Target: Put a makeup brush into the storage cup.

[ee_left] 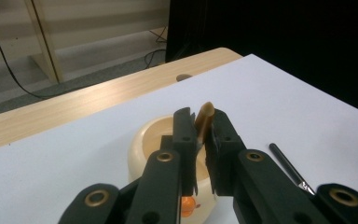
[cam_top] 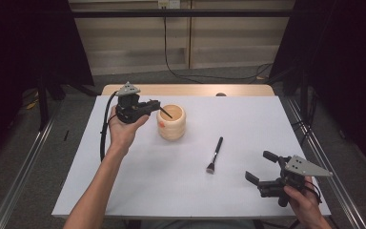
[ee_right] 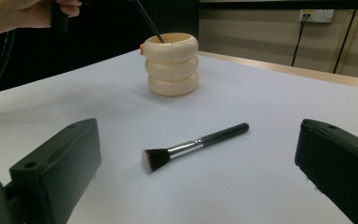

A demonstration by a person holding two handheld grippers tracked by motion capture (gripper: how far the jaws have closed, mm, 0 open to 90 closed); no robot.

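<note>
Cream ribbed pot (cam_top: 171, 122) upright; makeup brush (cam_top: 214, 155) flat nr it.

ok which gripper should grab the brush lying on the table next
Right, probably. The right gripper is open and empty, with the makeup brush lying between its jaws' line of sight. The left gripper is shut on a brush held over the ribbed cream holder.

cream ribbed three-ring pot (ee_right: 173, 65): smooth, faintly glossy, plastic-looking | black-handled makeup brush (ee_right: 193, 145): glossy handle, shiny metal ferrule, soft bristles | white table cover (cam_top: 248, 124): matt, smooth | light wooden table edge (cam_top: 186, 89): visible grain | black gripper jaws: matt plastic, brass-coloured rivets
</note>
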